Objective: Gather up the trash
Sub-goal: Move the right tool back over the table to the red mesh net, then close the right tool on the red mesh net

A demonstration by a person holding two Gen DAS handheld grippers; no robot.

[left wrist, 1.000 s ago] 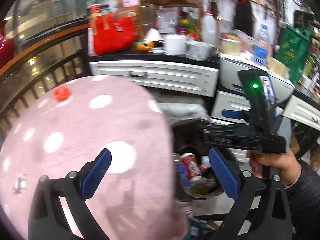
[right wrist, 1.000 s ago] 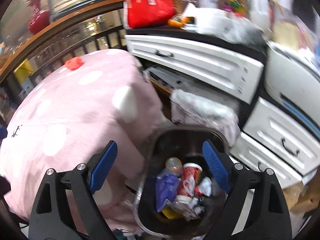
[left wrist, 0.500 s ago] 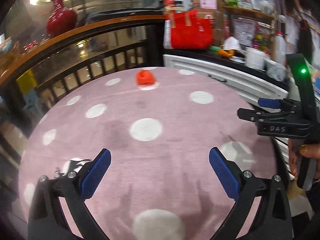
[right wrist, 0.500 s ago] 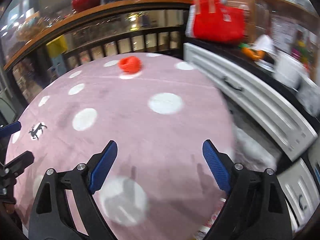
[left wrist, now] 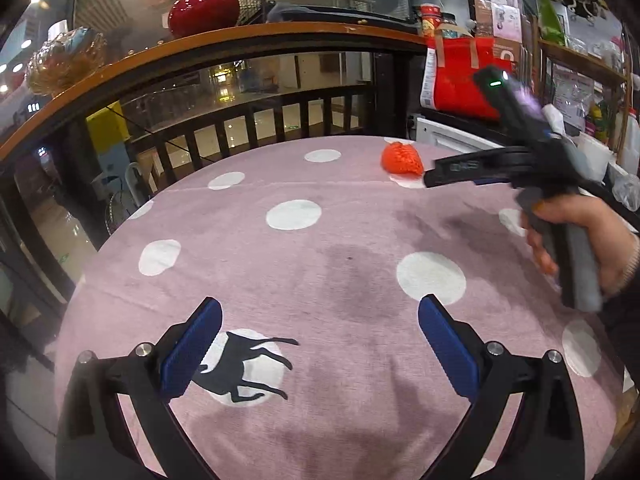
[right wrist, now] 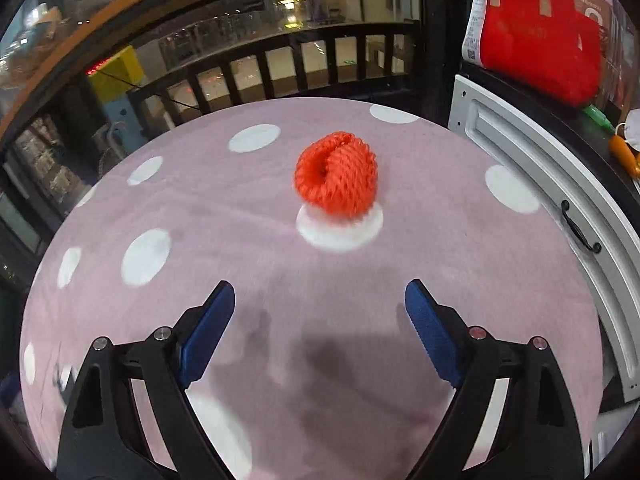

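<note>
The lower arms of the left gripper point(left wrist: 320, 344) are being cut off by the frame edge, and its blue pads are being held wide apart over a black deer print point(left wrist: 244, 364), with nothing between them. The right gripper point(right wrist: 320, 320) is likewise being held spread and empty, its base lost below the picture; in the left view its jaws are being seen only side-on, blurred, in the person's hand point(left wrist: 580, 240). Both are being held above a round table point(left wrist: 340, 240) that is being covered by a soft pink cloth with white dots, faintly stained and creased. A ball of orange knitted net point(right wrist: 337, 178), ribbed and folded in at the top, is being shown resting on one white dot ahead of the right gripper, near the far edge. Beyond it, a dark railing point(left wrist: 248, 120) under a curved wooden rail, a white drawer front point(right wrist: 552, 184) and a red bag point(right wrist: 536, 32) are being seen; the shelves behind are being blurred.
</note>
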